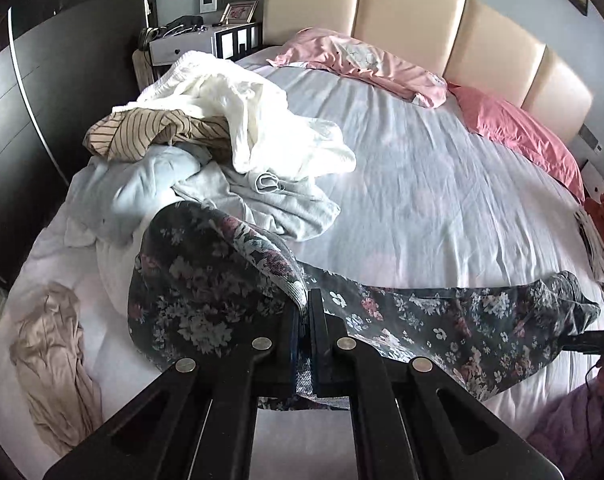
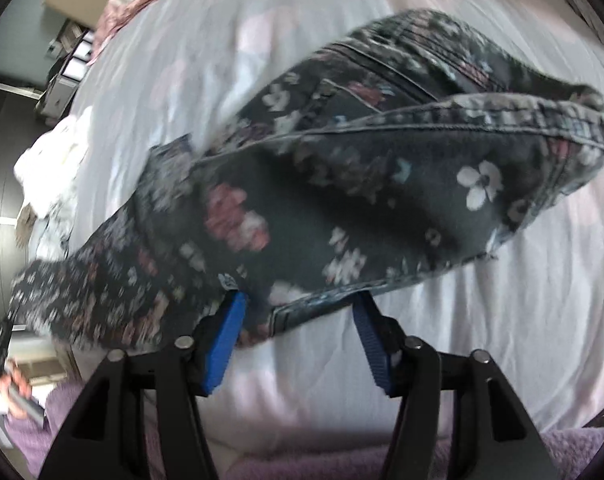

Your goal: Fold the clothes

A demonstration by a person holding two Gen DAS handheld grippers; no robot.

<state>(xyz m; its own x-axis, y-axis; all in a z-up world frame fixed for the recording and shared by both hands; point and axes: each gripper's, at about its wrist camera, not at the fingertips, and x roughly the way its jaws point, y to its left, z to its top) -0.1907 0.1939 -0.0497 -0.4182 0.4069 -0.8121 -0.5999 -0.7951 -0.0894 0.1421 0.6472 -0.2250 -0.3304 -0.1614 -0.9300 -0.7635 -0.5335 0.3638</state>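
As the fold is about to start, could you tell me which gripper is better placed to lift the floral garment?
Left: the left gripper is already shut on the floral garment; the right gripper's jaws only straddle its hem.

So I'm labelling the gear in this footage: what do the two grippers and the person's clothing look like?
Both grippers, left and right, have black angular linkage arms with round silver pivot pins. The right's fingers carry ridged blue pads. The person wears a fuzzy lilac sleeve.

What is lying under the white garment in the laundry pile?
A tan striped garment and pale blue clothes poke out from under the white garment. Anything deeper in the pile is covered.
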